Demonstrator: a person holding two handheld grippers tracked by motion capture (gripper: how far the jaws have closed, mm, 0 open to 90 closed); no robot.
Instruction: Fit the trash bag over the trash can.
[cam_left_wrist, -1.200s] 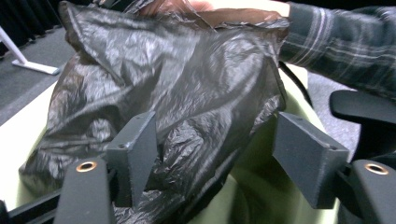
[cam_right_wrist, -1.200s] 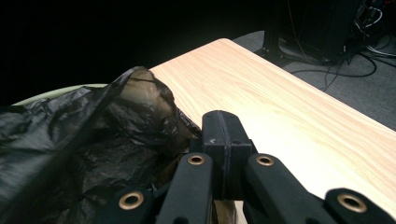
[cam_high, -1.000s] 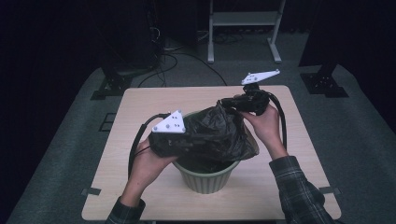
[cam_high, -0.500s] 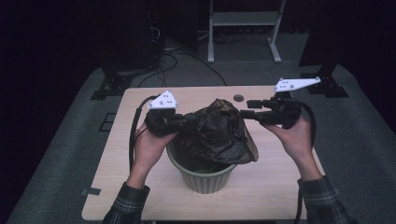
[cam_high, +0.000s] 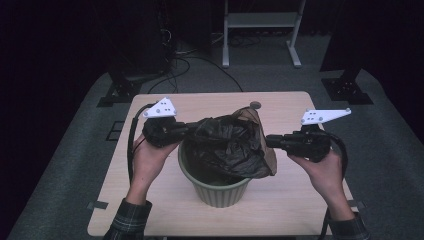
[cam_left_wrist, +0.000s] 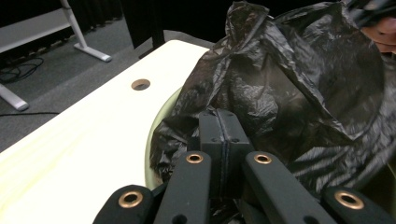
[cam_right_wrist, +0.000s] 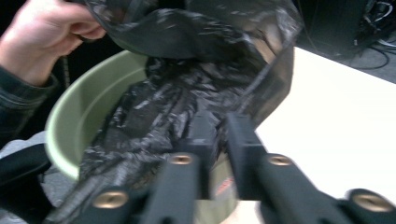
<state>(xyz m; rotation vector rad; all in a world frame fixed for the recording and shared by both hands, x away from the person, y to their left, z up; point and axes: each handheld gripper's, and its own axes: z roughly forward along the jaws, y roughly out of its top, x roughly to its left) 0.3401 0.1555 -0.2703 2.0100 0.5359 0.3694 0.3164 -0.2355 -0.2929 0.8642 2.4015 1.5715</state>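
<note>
1. We see the black plastic bag (cam_high: 227, 147) draped over and into the green bin (cam_high: 216, 192), mid-table (cam_high: 300, 210).
2. The left gripper (cam_high: 192, 129) is clenched on the bag's left edge.
3. The right gripper (cam_high: 270, 141), jaws just closing, pinches a fold at the bag's right edge.
4. A round hole (cam_high: 255, 105) marks the table's far side.

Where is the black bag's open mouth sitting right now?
In the high view the black bag is at the table's middle, stretched over the green bin between the left gripper and the right gripper.
</note>
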